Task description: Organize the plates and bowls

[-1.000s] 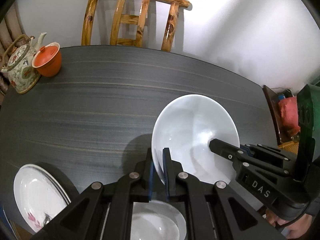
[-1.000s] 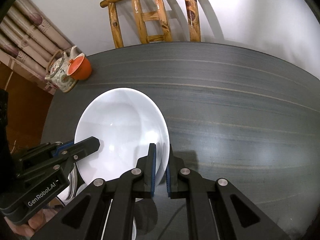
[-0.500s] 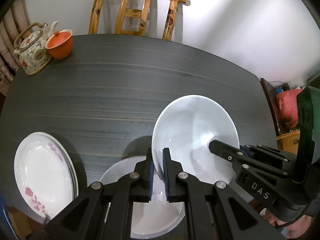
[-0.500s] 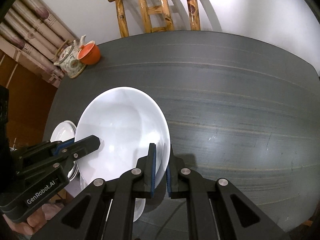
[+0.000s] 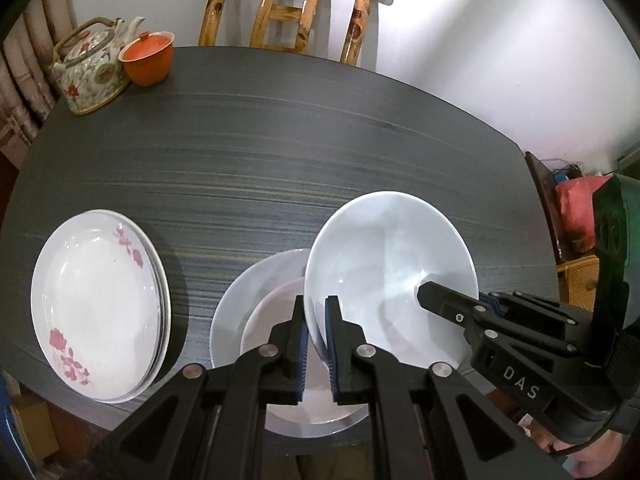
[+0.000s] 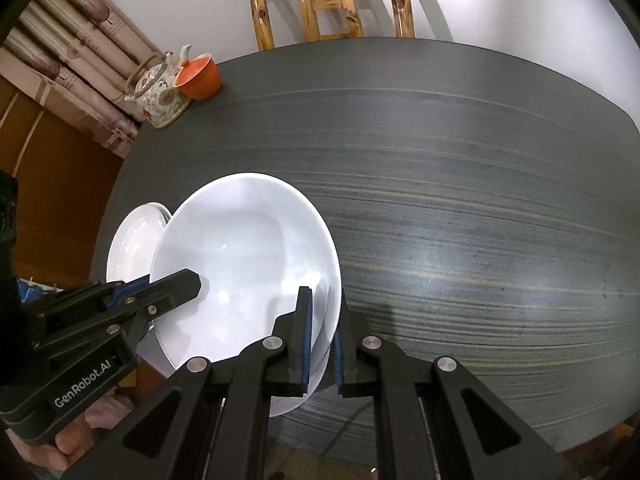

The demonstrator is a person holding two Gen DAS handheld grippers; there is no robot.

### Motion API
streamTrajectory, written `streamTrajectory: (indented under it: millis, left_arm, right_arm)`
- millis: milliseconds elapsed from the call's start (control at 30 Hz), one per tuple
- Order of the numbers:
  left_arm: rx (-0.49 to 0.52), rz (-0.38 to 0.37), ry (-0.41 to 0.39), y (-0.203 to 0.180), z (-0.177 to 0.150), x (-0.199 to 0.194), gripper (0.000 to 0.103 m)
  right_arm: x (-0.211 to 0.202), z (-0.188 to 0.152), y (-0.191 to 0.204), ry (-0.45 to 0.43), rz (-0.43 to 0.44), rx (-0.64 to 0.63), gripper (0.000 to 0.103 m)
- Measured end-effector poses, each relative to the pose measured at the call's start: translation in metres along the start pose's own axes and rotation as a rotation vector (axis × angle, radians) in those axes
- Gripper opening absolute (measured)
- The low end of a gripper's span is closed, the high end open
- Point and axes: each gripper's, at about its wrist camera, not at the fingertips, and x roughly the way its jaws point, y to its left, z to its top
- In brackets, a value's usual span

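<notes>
Across both wrist views runs a dark grey table (image 5: 280, 152) with pale streaked grain, its far edge against a white wall. A wooden chair (image 5: 296, 8) stands behind that edge. At the far left corner sit a floral teapot (image 5: 94, 68) and an orange lidded cup (image 5: 148, 58), touching or nearly so. Patterned curtains (image 6: 68, 36) hang left of the table in the right wrist view.

The left gripper (image 5: 316, 340) is clamped on the near left rim of a plain white bowl (image 5: 388, 272), its blue-padded fingers (image 5: 301, 336) pressed to either side of the wall. The right gripper (image 6: 320, 340) is clenched on the opposite rim of the same bowl, one finger inside and one outside. The bowl is carried between the two, tilted, raised above the table near its front edge.

Directly beneath and partly behind the held bowl lies a second white bowl or deep plate (image 5: 248, 320) on the table; the held bowl and the left gripper cover much of it. To its left, apart from it, rests a stack of flowered plates (image 5: 96, 304) with pink blossoms, close to the front edge. A red bag (image 5: 576, 208) sits on furniture beyond the table's right end.
</notes>
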Motion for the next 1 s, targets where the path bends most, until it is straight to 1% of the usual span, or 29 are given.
streamTrajectory:
  millis: [433,1000]
  left_arm:
    - [-0.021,0.008,0.005,0.014,-0.012,-0.002,0.007]
    - [-0.039,0.023,0.038,0.029,-0.032,0.01,0.007]
  right_arm:
    - [0.006,-0.007,0.017,0.018,0.004,-0.016,0.01]
    - [0.025,-0.025,0.027,0.068,0.008,-0.02,0.01]
